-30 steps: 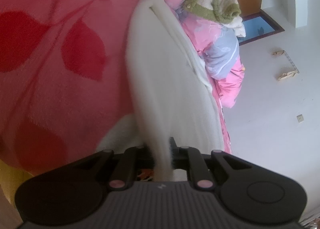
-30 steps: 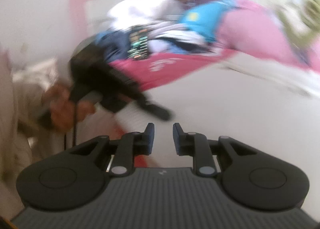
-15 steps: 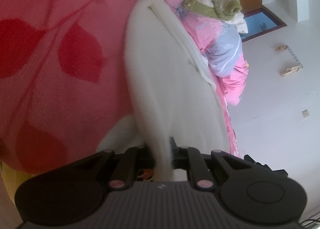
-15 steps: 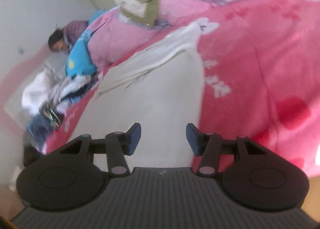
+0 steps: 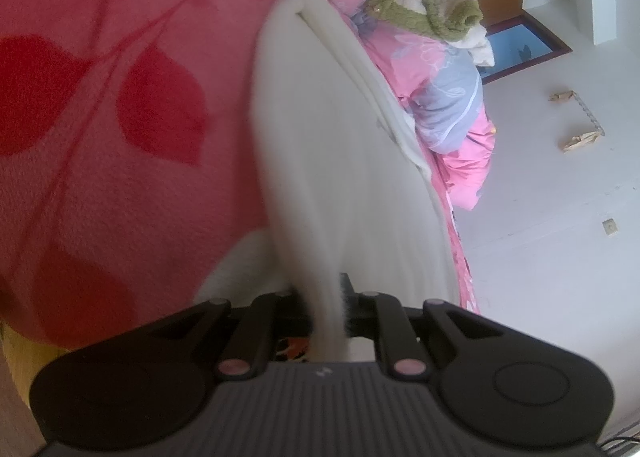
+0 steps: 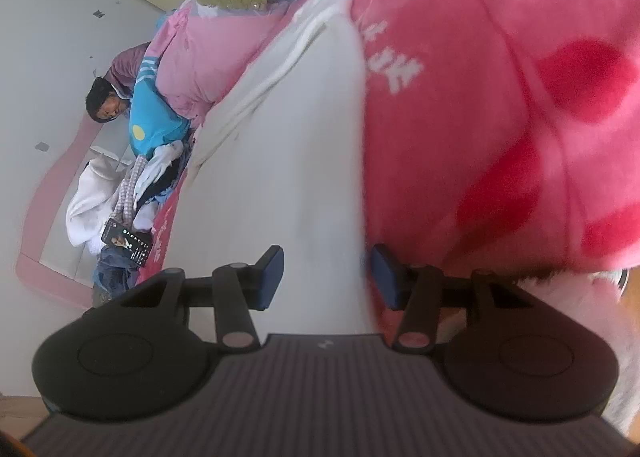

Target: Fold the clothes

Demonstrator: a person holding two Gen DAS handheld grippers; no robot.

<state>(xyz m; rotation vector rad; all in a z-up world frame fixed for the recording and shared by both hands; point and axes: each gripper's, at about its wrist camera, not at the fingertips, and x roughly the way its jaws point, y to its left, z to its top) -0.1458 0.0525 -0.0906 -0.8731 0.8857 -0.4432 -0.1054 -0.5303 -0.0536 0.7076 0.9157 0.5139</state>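
A long white fleece garment (image 5: 320, 145) lies stretched across the pink-red blanket (image 5: 120, 117). My left gripper (image 5: 326, 309) is shut on its near end, the cloth pinched between the jaws and running away from the camera. In the right wrist view the same white garment (image 6: 288, 161) fills the middle. My right gripper (image 6: 326, 277) is open, jaws wide apart, with the garment's near edge between the blue pads (image 6: 272, 277); they do not press on it.
A green and cream garment (image 5: 428, 5) sits on a pink and lilac quilt (image 5: 444, 97) at the far side. A pile of clothes with a phone (image 6: 128, 243) and a person (image 6: 108, 101) lie by the pink headboard. Pale floor (image 5: 560, 217) lies beyond the bed.
My right gripper has swung from facing the headboard to over the white garment, and its jaws have opened wide around the garment's edge. The left gripper holds still on the cloth.
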